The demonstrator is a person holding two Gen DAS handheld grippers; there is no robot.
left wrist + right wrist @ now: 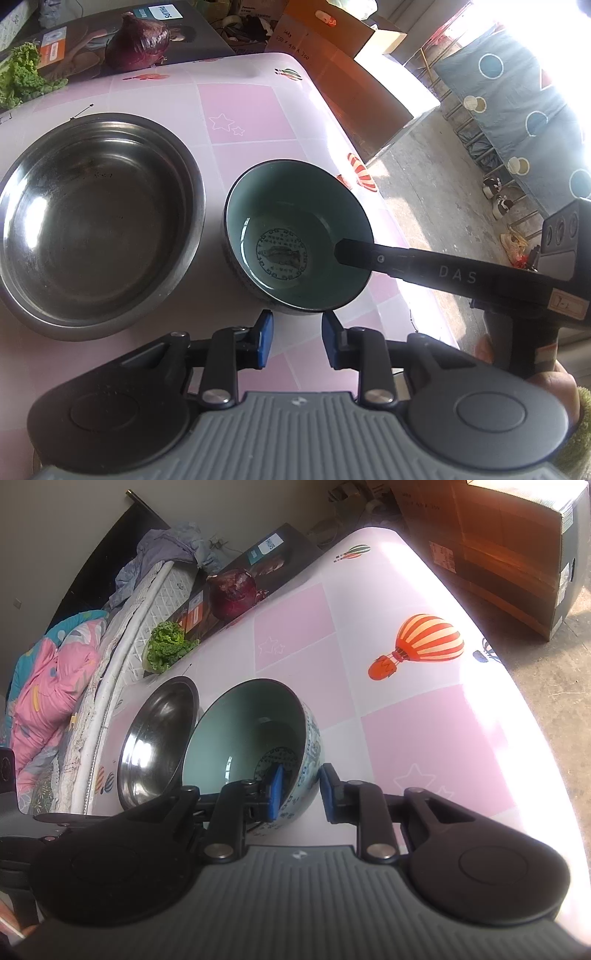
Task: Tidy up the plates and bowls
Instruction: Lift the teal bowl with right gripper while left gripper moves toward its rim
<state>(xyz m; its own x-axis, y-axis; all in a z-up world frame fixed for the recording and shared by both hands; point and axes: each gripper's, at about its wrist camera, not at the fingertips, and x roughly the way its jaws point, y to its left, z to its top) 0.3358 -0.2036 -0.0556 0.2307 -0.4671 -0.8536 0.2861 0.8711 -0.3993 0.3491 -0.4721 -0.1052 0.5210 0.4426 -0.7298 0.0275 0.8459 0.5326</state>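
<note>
Right gripper (pixel 301 794) spread moderately wide, straddling the near wall of the ceramic bowl (pixel 243 731): left blue pad (pixel 276 792) inside, over the pale green glaze, right pad outside, standing clear of the blue-patterned wall. Not yet pinched, judging by the gap on the outer side. Likely stiff, fairly heavy for its size, glazed and slippery, and chippable; best taken at the rim wall just here, with a firm but gentle squeeze, kept level to stop swinging.

Left gripper (pixel 297 339) parted to a middling width, empty, hanging just short of the ceramic bowl (pixel 295 236), whose near rim sits directly ahead of the fingertips. Right gripper's black finger (pixel 369 254) reaching in over the bowl's right rim.

Just beyond and left of the ceramic bowl, nearly touching it, the larger steel bowl (pixel 99 221), probably light, rigid, dent-proof and slick; a sound nest for the ceramic one, lowered softly to avoid a knock.

Both standing upright on the pink checked tablecloth (pixel 251 110). Farther off, a red cabbage (pixel 232 594) and leafy greens (pixel 166 646) at the far table edge.
</note>
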